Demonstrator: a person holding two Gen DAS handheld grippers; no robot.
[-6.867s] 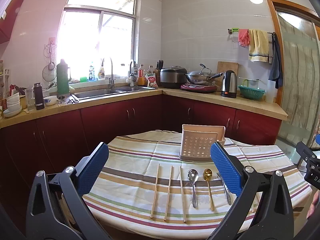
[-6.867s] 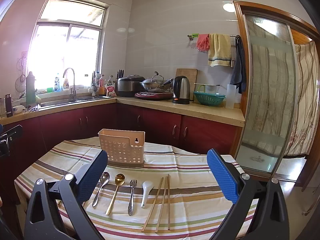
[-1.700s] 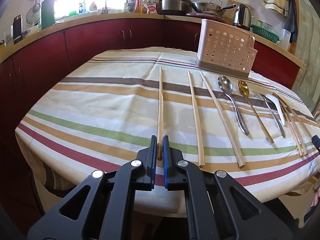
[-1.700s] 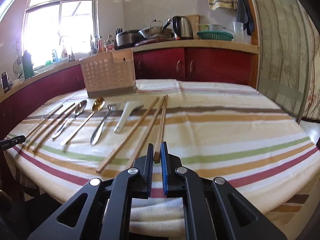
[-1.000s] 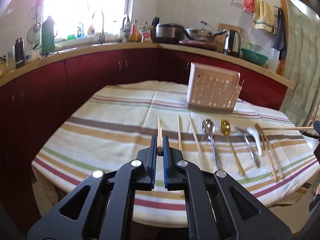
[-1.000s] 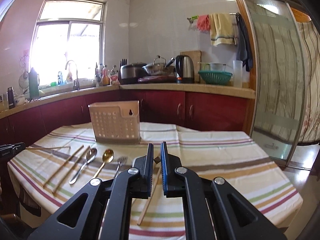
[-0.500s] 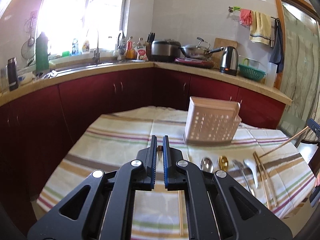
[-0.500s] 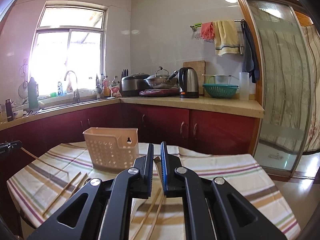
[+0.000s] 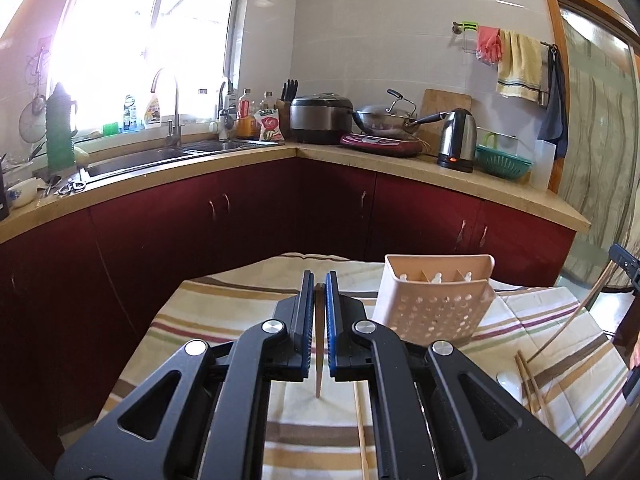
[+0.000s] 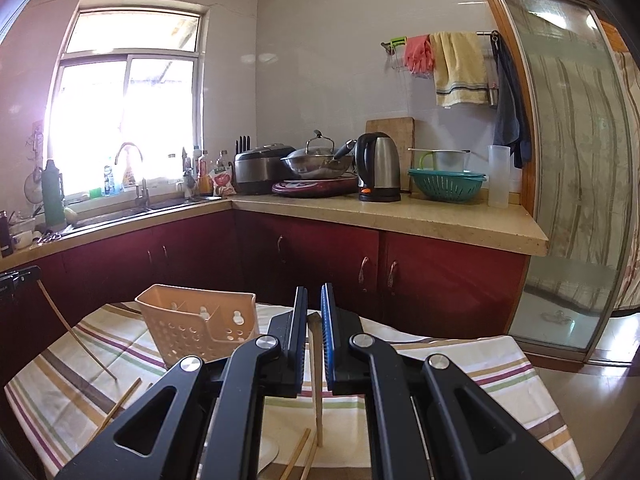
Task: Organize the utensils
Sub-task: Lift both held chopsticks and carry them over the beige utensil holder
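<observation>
- Table [image 9: 224, 308] under a striped cloth carries everything; on it lie spare chopsticks [image 9: 362, 428] and, at the right edge of the left view, a white spoon [image 9: 510, 384].
- Basket [image 9: 434, 300], pale and perforated, stands upright at the table's far side; its compartments look empty from here.
- Left gripper [image 9: 318, 336] is clenched on one chopstick [image 9: 319, 364], which hangs tip-down, clear of the cloth, just left of the basket.
- Right gripper [image 10: 314, 340] is likewise clamped on another chopstick [image 10: 317, 392], tip-down, to the right of the basket.
- Step, as I read it: both sticks are lifted and being carried to the basket.
- Next, I'd say, each hand needs to bring its stick above a compartment, keep it near upright, lower the tip inside, then let go. One at a time would keep the two from clashing over the narrow opening.
</observation>
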